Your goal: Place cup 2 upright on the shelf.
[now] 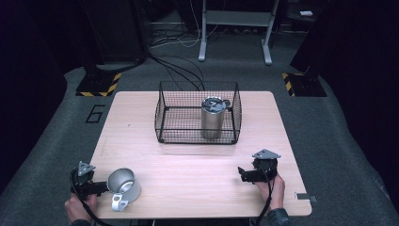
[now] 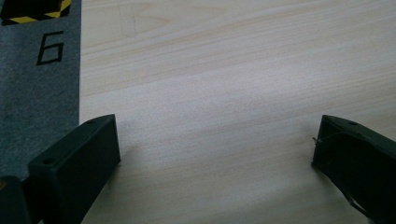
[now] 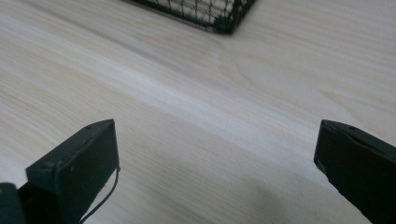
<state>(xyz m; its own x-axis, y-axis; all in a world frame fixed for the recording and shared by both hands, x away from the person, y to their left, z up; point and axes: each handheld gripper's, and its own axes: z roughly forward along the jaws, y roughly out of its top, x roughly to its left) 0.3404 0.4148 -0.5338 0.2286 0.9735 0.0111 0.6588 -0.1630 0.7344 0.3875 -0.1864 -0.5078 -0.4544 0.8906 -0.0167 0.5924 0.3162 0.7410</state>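
Note:
A black wire basket [image 1: 162, 113] stands at the back middle of the light wooden table [image 1: 188, 160]. A steel tumbler [image 1: 213, 117] with a lid stands upright inside it, toward the right. A silver mug [image 1: 126, 184] lies on its side near the front left, its handle toward the table's front edge. My left gripper [image 1: 94, 187] rests just left of the mug. In the left gripper view the left gripper [image 2: 215, 140] is open over bare wood. My right gripper [image 1: 244, 173] sits at the front right, and in its own view the right gripper [image 3: 217, 144] is open, with the basket's corner [image 3: 219, 16] ahead.
A small metal clip [image 1: 305, 197] lies at the table's front right corner. On the grey floor are a painted 6 [image 1: 95, 113], two hazard-striped stand bases [image 1: 99, 84] and cables. A white desk frame [image 1: 235, 28] stands behind the table.

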